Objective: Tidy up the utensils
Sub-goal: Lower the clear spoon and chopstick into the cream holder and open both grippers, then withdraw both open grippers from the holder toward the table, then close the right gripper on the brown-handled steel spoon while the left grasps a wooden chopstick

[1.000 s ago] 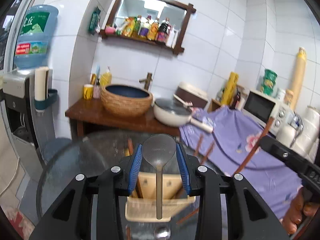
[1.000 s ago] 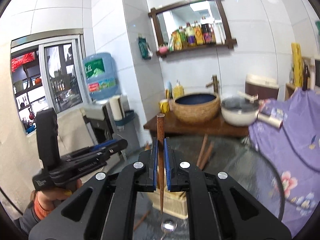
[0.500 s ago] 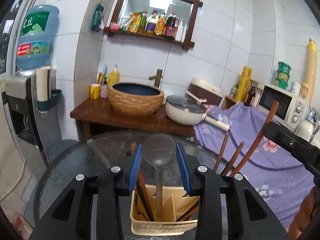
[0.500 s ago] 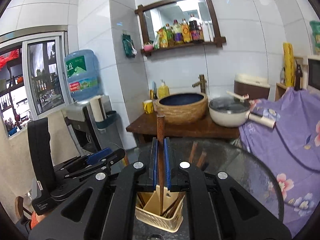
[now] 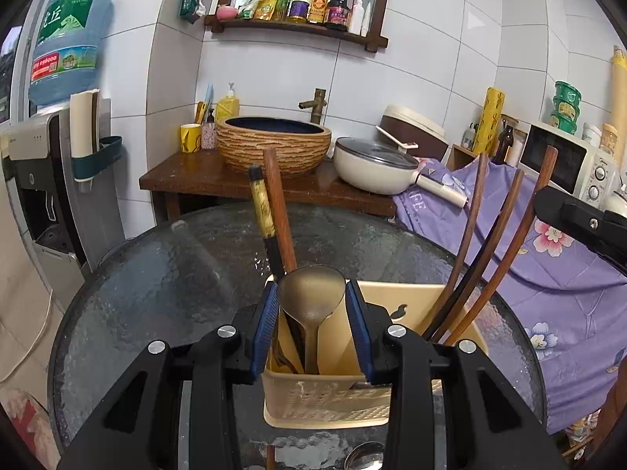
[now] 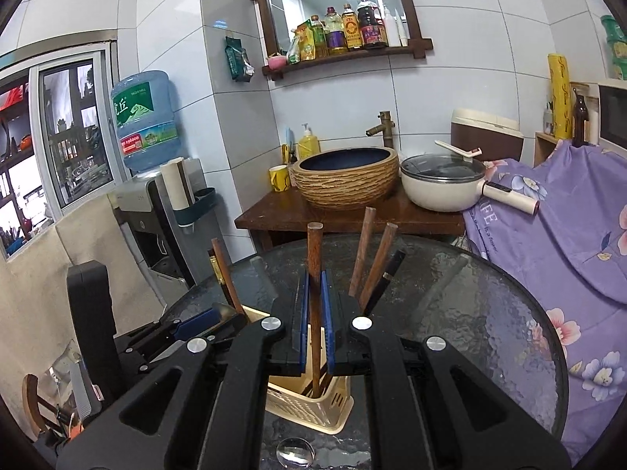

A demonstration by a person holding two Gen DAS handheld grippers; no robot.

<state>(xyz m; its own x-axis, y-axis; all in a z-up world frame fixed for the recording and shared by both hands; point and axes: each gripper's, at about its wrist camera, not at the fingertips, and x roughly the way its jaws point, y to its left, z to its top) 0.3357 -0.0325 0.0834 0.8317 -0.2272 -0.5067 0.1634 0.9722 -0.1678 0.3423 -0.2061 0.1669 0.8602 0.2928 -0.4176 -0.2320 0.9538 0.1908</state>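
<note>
My left gripper (image 5: 311, 315) is partly spread, its blue pads pinching the bowl of a metal spoon (image 5: 311, 293); the spoon hangs handle-down into the left compartment of the beige utensil caddy (image 5: 325, 399), which stands on the round glass bench (image 5: 156, 282). Just behind the spoon, a black-and-gold handle (image 5: 260, 211) and a brown wooden handle (image 5: 279, 211) lean up out of that same side. In the caddy's right compartment three long wooden handles (image 5: 486, 250) lean to the right. Another spoon's bowl (image 5: 364, 460) lies on the glass just in front of the caddy.

My right gripper (image 6: 314, 313) is pressed nearly together, pinching a brown wooden stick (image 6: 314, 246) that stands upright, its lower end down inside the caddy (image 6: 309, 403). To its right, two wooden handles and a dark one (image 6: 376, 266) lean out of the caddy. My left gripper shows low at the left of that view, beside the caddy.

As for writing: the blue water bottle (image 5: 64, 39) at far left carries a green label with large Chinese characters and a red strip of small digits that I cannot read surely. The bottles on the wall shelf (image 5: 298, 27) have labels too small to make out. The purple flowered cloth (image 5: 548, 274) at right shows letters ending in "FE", the rest hidden in a fold.
</note>
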